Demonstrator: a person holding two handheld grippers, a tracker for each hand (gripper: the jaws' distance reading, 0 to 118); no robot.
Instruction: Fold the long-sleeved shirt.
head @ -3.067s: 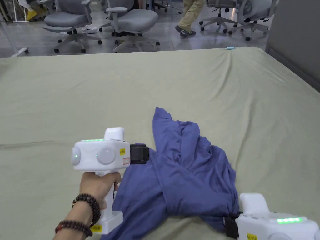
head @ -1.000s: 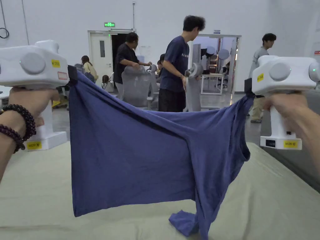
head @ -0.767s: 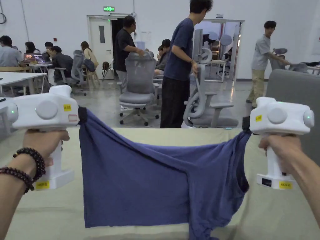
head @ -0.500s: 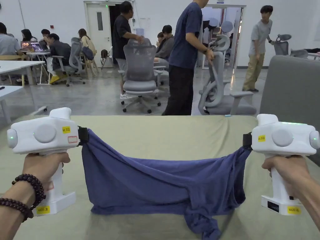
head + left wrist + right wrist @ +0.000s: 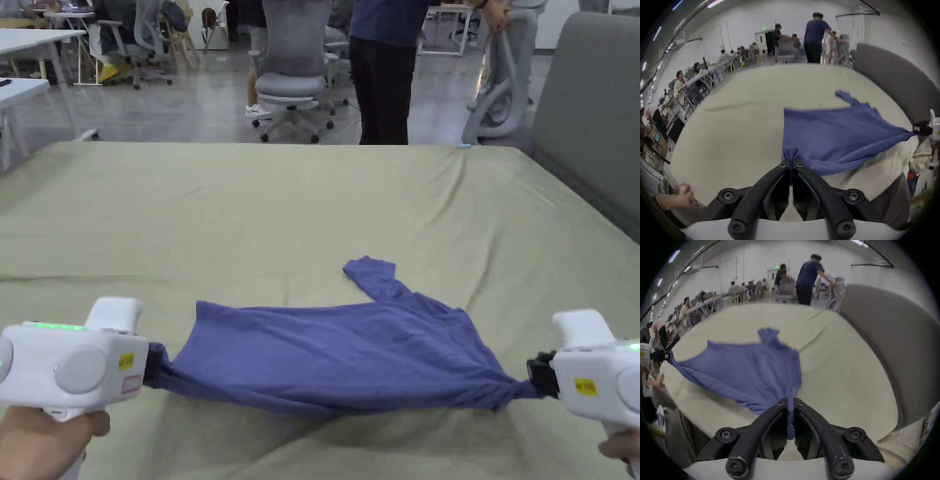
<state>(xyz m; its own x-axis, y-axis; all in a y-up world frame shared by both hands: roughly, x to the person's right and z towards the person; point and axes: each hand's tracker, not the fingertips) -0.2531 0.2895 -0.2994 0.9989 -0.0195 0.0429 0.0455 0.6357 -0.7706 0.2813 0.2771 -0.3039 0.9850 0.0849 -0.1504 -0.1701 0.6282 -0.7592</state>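
Observation:
The blue long-sleeved shirt [image 5: 337, 350] is stretched wide across the near part of the pale green table [image 5: 250, 206], its far half lying on the cloth, its near edge lifted. One sleeve [image 5: 372, 275] points away from me. My left gripper [image 5: 153, 365] is shut on the shirt's left corner; in the left gripper view the jaws [image 5: 791, 164] pinch a bunch of blue fabric [image 5: 843, 133]. My right gripper [image 5: 534, 378] is shut on the right corner, and in the right gripper view its jaws [image 5: 791, 403] clamp a fold of the shirt [image 5: 753, 366].
A grey padded wall [image 5: 587, 100] runs along the table's right side. Beyond the far edge stand office chairs [image 5: 290, 69] and a person [image 5: 384, 62] on the grey floor. White desks [image 5: 31, 56] are at the far left.
Both grippers came down from chest height to just above the table, still holding the shirt. The hanging shirt now lies spread flat on the cloth with one sleeve pointing away.

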